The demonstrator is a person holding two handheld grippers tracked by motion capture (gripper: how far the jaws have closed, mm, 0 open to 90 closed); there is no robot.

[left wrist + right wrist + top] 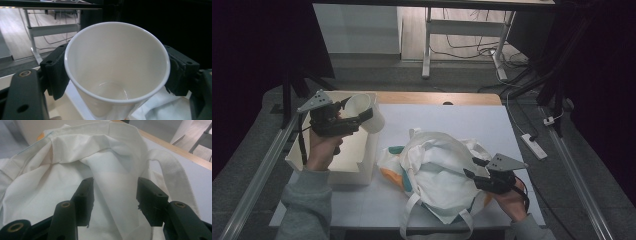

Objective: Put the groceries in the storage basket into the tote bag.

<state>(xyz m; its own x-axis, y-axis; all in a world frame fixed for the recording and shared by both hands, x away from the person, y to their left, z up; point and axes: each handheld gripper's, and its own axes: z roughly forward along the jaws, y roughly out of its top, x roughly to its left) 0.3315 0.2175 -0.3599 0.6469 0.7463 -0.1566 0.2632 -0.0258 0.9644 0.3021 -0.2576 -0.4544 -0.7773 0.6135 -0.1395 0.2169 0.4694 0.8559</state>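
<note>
A white paper cup (pixel 363 109) hangs tilted above the far end of a white open box (pixel 362 167) at the table's left. My left gripper (pixel 364 117) is shut on it. In the left gripper view the cup (pixel 117 62) opens toward the camera, and the two black jaws of the left gripper (pixel 117 75) press its sides. A white cloth tote bag (pixel 437 170) with orange and teal print lies crumpled mid-table. My right gripper (pixel 474 167) hovers at its right edge and stands open. In the right gripper view a fold of the bag (pixel 50 170) lies between the right gripper's (pixel 115 195) parted jaws.
One bag strap (pixel 172 170) loops to the right, and others hang over the table's near edge (pixel 412 220). A white mat (pixel 472 120) covers the wooden tabletop (pixel 437 98). A power strip (pixel 533 145) lies on the floor at the right, and metal rails run along both sides.
</note>
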